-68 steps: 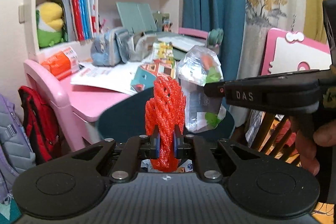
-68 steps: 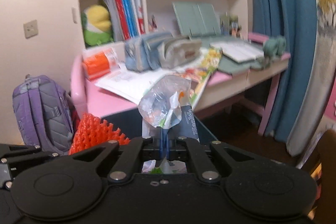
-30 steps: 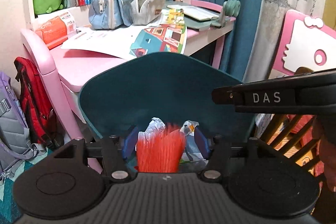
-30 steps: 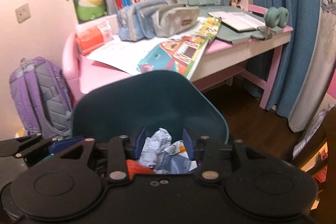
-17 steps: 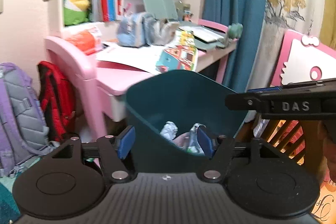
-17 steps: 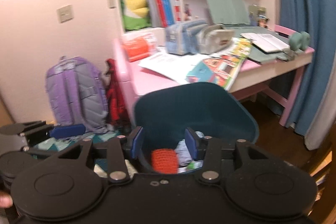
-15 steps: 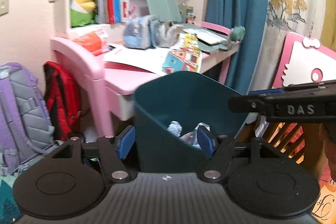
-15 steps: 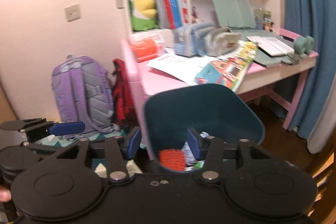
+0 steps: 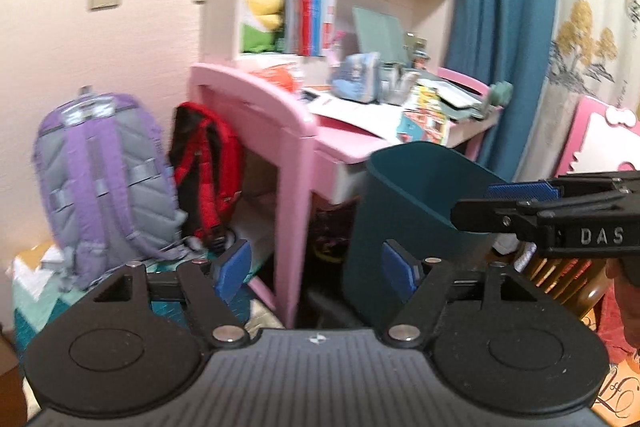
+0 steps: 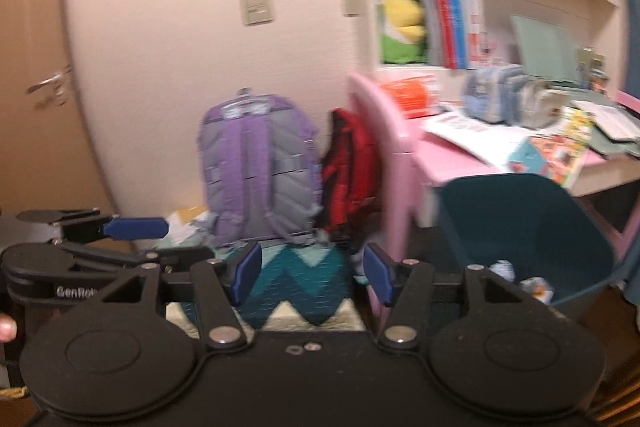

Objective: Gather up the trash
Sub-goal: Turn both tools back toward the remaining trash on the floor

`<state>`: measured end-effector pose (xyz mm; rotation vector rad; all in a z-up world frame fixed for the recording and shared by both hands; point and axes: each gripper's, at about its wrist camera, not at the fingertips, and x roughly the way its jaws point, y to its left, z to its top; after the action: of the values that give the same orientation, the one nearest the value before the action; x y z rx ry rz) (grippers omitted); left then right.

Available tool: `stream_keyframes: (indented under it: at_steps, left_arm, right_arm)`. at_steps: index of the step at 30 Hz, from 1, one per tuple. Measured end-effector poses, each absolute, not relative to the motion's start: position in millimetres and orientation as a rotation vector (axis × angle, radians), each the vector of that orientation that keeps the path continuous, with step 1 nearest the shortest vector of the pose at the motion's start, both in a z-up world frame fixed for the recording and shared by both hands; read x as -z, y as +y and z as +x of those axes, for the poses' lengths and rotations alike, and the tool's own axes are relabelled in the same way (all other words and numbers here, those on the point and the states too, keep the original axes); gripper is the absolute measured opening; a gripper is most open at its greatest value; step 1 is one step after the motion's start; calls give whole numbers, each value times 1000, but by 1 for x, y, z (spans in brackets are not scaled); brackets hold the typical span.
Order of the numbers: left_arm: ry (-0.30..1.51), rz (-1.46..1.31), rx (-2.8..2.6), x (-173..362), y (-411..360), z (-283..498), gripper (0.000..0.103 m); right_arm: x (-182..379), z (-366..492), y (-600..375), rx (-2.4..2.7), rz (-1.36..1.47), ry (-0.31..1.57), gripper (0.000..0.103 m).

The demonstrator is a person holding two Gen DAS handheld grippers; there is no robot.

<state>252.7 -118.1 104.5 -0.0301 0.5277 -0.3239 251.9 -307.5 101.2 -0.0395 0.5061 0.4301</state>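
A dark teal trash bin (image 9: pixel 404 215) stands on the floor by the pink desk; in the right wrist view (image 10: pixel 532 223) crumpled trash (image 10: pixel 520 279) lies inside it. My left gripper (image 9: pixel 316 265) is open and empty, left of and in front of the bin. My right gripper (image 10: pixel 308 271) is open and empty, pointing at the floor left of the bin. The right gripper also shows in the left wrist view (image 9: pixel 520 195), beside the bin's rim. The left gripper shows at the left edge of the right wrist view (image 10: pixel 132 227).
A pink desk (image 9: pixel 280 107) with papers and pencil cases stands behind the bin. A purple backpack (image 10: pixel 256 179) and a red bag (image 10: pixel 348 171) lean by the wall. A teal zigzag rug (image 10: pixel 296 279) covers the floor. A wooden chair (image 9: pixel 560 283) is at the right.
Both grippers let go of their trash into the bin, opened, then pulled back and swung left. The red net and the plastic bag left the jaws.
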Motion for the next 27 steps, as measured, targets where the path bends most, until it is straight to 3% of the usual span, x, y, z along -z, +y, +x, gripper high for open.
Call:
stream_keyframes:
  at_steps: [2, 5, 17, 20, 23, 27]
  left_arm:
    - [526, -42, 295, -102, -99, 245, 72]
    - [526, -53, 253, -95, -70, 234, 80]
    - [586, -136, 81, -41, 56, 196, 83]
    - [623, -164, 44, -22, 85, 192, 88]
    - [648, -206, 16, -1, 116, 189, 100]
    - [662, -243, -26, 29, 154, 189, 101]
  right_arm:
    - [-94, 249, -288, -471, -50, 516, 57]
    - [-80, 248, -255, -527, -75, 538, 57]
    - [-20, 244, -133, -751, -136, 611, 57]
    - [-1, 246, -105, -785, -154, 644, 57]
    - [22, 247, -77, -817, -187, 685, 57]
    - [59, 251, -38, -849, -244, 740, 57]
